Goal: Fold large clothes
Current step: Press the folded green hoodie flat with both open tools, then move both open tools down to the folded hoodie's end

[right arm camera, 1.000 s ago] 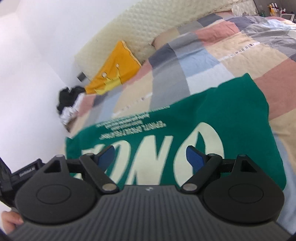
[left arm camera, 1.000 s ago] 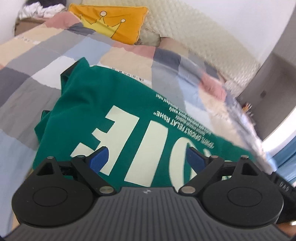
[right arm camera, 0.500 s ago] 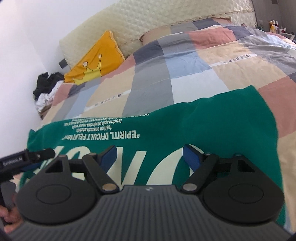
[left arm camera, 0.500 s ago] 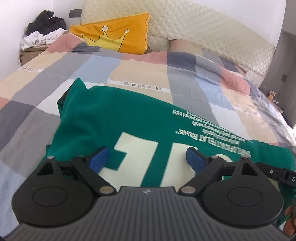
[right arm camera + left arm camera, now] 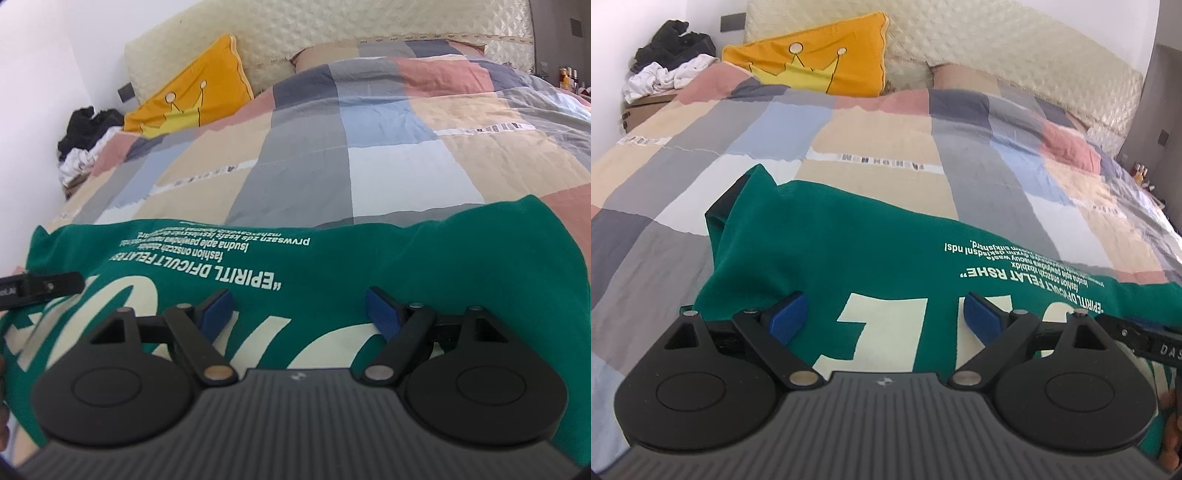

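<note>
left gripper (image 5: 882, 314): blue-padded fingers spread wide, empty, low over the garment's left part.
right gripper (image 5: 299, 308): fingers likewise wide, empty, over the right part.
green cotton sweatshirt with cream lettering (image 5: 871, 258): flat on the bed, directly below and ahead of both grippers; long axis runs side to side; each gripper nearer its own end.
patchwork check quilt (image 5: 399, 162): under garment.
orange crown pillow (image 5: 820, 70): far, at headboard.

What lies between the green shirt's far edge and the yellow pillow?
Only bare patchwork quilt lies between the shirt and the pillow; nothing rests on that stretch. Both wrist views show it.
</note>
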